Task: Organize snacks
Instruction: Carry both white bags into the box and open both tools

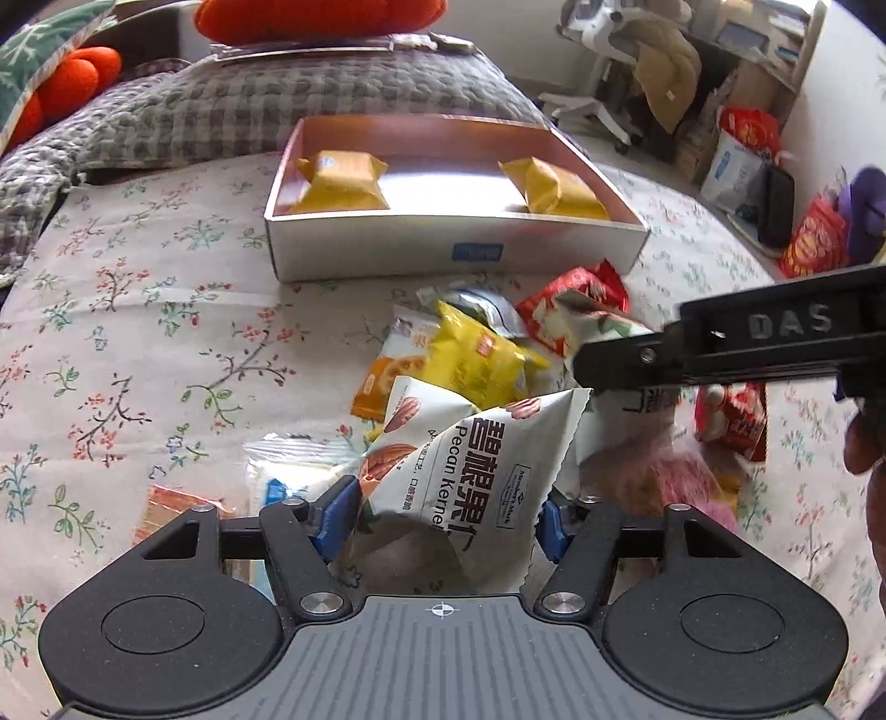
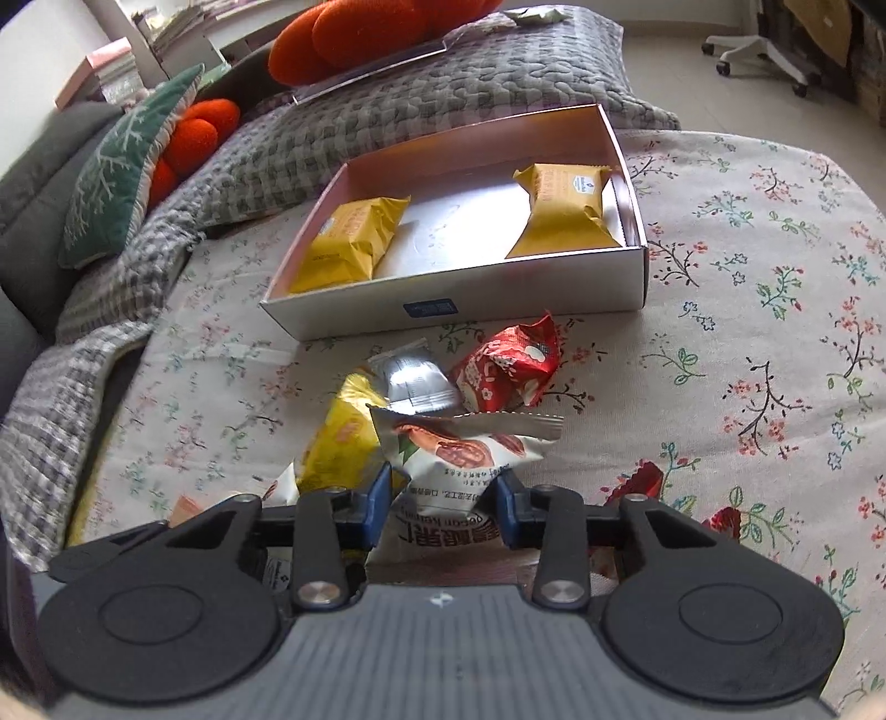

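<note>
- The left gripper (image 1: 446, 512) has its blue pads (image 1: 335, 515) pressed on both sides of a white pecan bag (image 1: 470, 471), about half open around it, the bag standing up between the fingers.
- The right gripper (image 2: 443, 501) is narrowed onto a second white pecan bag (image 2: 459, 448); its blue pads (image 2: 379, 498) pinch the bag's lower part, and the bag's crimped top edge fans out above the fingers.
- In the left wrist view the right gripper (image 1: 587, 368) reaches in from the right, its black body over the snack pile.
- The pile lies on a floral sheet (image 2: 747, 332), just in front of the box: a yellow packet (image 2: 338, 437), a silver packet (image 2: 412, 382) and a red packet (image 2: 506, 365) are bunched together, touching.
- In the left wrist view more snacks show: an orange packet (image 1: 382, 382), a clear wrapper (image 1: 293, 471) left of the left gripper, another red packet (image 1: 733, 421) to the right.
- An open white box (image 2: 526, 291) sits beyond the pile, holding two yellow pastry packs, one (image 2: 354, 243) at its left end, one (image 2: 565, 210) at its right end, well apart.
- A grey checked quilt (image 2: 332, 127) lies behind the box, with orange cushions (image 2: 354, 33) and a green pillow (image 2: 122, 160) further back.
</note>
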Demonstrator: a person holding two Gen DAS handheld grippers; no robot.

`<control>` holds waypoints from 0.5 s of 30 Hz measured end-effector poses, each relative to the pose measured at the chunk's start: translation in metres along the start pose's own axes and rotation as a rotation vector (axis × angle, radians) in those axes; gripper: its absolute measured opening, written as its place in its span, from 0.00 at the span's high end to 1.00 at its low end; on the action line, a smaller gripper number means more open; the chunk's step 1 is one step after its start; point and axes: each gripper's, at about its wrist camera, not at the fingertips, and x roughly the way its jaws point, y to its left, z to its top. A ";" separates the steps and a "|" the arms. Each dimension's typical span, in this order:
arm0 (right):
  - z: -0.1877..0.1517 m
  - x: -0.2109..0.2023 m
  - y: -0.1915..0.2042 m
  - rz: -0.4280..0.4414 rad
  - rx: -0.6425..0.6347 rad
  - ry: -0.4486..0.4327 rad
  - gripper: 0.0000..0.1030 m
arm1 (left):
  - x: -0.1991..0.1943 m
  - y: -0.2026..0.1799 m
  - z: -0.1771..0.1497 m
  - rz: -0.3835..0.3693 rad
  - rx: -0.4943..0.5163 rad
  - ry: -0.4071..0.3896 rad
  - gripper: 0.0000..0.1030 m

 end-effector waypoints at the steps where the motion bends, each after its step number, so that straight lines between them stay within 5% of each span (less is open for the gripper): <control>1: 0.001 -0.002 -0.002 0.017 0.013 -0.002 0.66 | -0.002 0.001 0.001 0.000 -0.006 -0.008 0.40; 15: 0.005 -0.024 -0.022 0.141 0.160 -0.052 0.66 | -0.025 -0.003 0.011 -0.012 0.009 -0.100 0.41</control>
